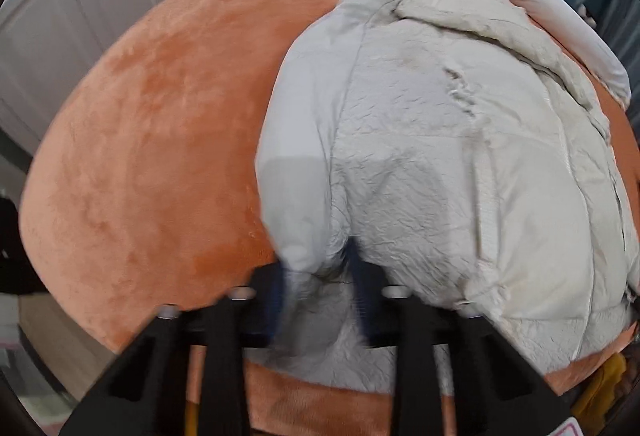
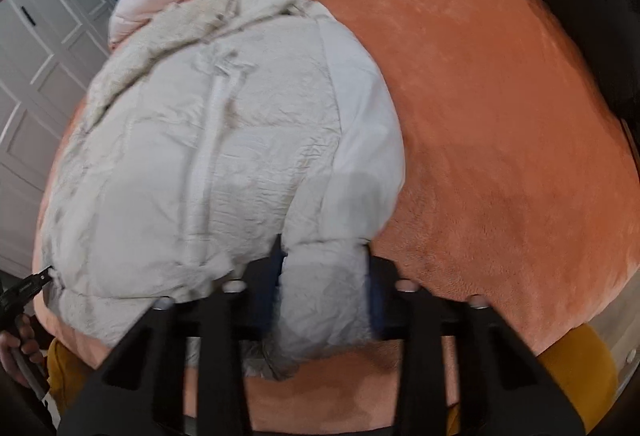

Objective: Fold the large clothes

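Pale puffy jacket (image 1: pixel 420 156) lies, apparently face-up, on bed.

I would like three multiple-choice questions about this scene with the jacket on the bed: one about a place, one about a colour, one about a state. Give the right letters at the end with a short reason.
1. Where does the white puffer jacket lie?
A. on the orange blanket
B. on a wooden floor
C. on a hanger

2. What colour is the blanket under the jacket?
A. green
B. orange
C. black

3. What is the state of the right gripper?
A. far above the jacket, with nothing in it
B. holding a book
C. closed on a part of the jacket

Answers:
1 A: the jacket is spread flat on the orange surface in both views.
2 B: the plush cover all around the jacket is orange.
3 C: in the right wrist view a bunch of white fabric sits pressed between the two fingers.
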The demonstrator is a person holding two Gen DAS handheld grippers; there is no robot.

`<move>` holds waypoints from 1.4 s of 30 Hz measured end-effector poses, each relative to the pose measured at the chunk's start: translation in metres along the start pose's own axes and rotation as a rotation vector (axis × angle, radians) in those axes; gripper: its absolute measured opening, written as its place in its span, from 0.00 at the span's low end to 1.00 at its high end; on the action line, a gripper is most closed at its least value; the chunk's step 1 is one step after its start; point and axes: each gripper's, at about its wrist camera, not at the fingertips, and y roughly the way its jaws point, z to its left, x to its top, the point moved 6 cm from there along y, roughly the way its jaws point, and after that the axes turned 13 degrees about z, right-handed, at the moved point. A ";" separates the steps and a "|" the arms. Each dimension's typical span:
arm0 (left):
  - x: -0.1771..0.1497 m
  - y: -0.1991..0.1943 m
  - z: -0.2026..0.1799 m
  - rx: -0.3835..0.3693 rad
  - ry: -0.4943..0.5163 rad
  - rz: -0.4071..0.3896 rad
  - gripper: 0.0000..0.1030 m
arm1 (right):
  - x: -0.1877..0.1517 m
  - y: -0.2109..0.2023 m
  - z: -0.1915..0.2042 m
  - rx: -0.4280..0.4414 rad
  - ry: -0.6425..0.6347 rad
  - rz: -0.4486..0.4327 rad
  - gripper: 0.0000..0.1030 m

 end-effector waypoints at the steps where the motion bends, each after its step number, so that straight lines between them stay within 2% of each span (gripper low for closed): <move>1: -0.001 -0.008 -0.003 -0.006 0.018 -0.013 0.09 | 0.000 -0.006 0.002 0.002 -0.011 -0.012 0.21; 7: -0.010 -0.050 -0.013 -0.041 0.058 -0.078 0.06 | -0.005 -0.044 0.012 0.043 -0.059 -0.075 0.13; 12: -0.040 -0.080 -0.024 -0.034 0.115 -0.073 0.06 | -0.033 -0.064 0.010 0.015 -0.121 -0.035 0.11; 16: -0.079 -0.094 -0.020 -0.013 0.157 -0.031 0.06 | -0.073 -0.076 0.002 -0.016 -0.181 0.038 0.11; 21: -0.150 -0.106 -0.013 0.050 0.249 0.085 0.06 | -0.142 -0.093 0.005 -0.090 -0.387 0.207 0.11; 24: -0.187 -0.114 -0.005 0.050 0.264 0.167 0.06 | -0.175 -0.108 0.002 -0.083 -0.439 0.287 0.11; 27: -0.196 -0.135 -0.004 0.024 0.251 0.178 0.06 | -0.186 -0.130 0.004 -0.034 -0.438 0.300 0.11; 29: -0.185 -0.155 -0.009 0.000 0.240 0.128 0.06 | -0.168 -0.154 0.010 0.021 -0.419 0.230 0.11; 32: -0.138 -0.192 -0.028 -0.031 0.249 -0.037 0.06 | -0.123 -0.184 0.018 0.104 -0.381 0.083 0.11; 33: -0.127 -0.202 -0.036 -0.043 0.250 -0.084 0.06 | -0.095 -0.197 0.022 0.158 -0.352 -0.003 0.12; 37: -0.050 -0.231 -0.059 -0.084 0.226 -0.283 0.06 | -0.012 -0.211 0.026 0.312 -0.233 -0.200 0.12; 40: 0.000 -0.233 -0.066 -0.096 0.172 -0.345 0.07 | 0.041 -0.201 0.029 0.379 -0.144 -0.282 0.12; 42: 0.034 -0.222 -0.064 -0.109 0.117 -0.351 0.07 | 0.077 -0.182 0.027 0.423 -0.059 -0.313 0.12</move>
